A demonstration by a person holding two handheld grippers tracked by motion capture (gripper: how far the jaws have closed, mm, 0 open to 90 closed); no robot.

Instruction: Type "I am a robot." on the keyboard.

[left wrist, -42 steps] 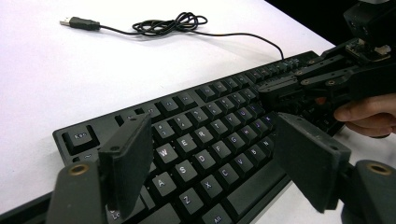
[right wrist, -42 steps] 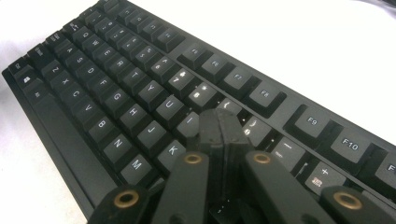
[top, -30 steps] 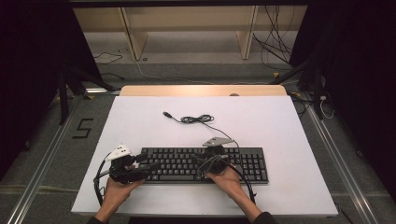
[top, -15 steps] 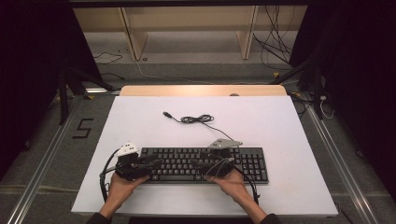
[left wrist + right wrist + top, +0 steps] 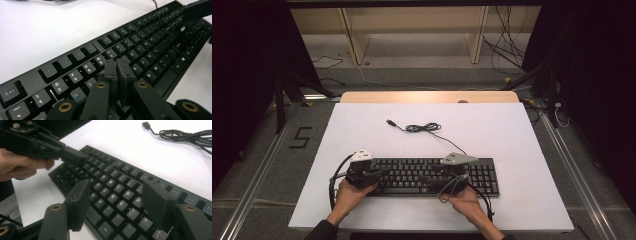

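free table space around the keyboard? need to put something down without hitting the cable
Free: the white table right of the coiled cable, the far-left corner beyond the keyboard, and the strip right of the keyboard's number pad. Crowded: the near edge, where the left gripper and right gripper hover over the keys, and mid-table along the cable.

The keyboard (image 5: 432, 176) looks matt black plastic, lying on a smooth white table (image 5: 512, 130).

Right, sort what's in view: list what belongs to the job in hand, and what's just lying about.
In the job:
- keyboard
- left tongs, shut over the keys
- right tongs, open above the keys

Lying about:
- the keyboard's coiled cable, unplugged on the table
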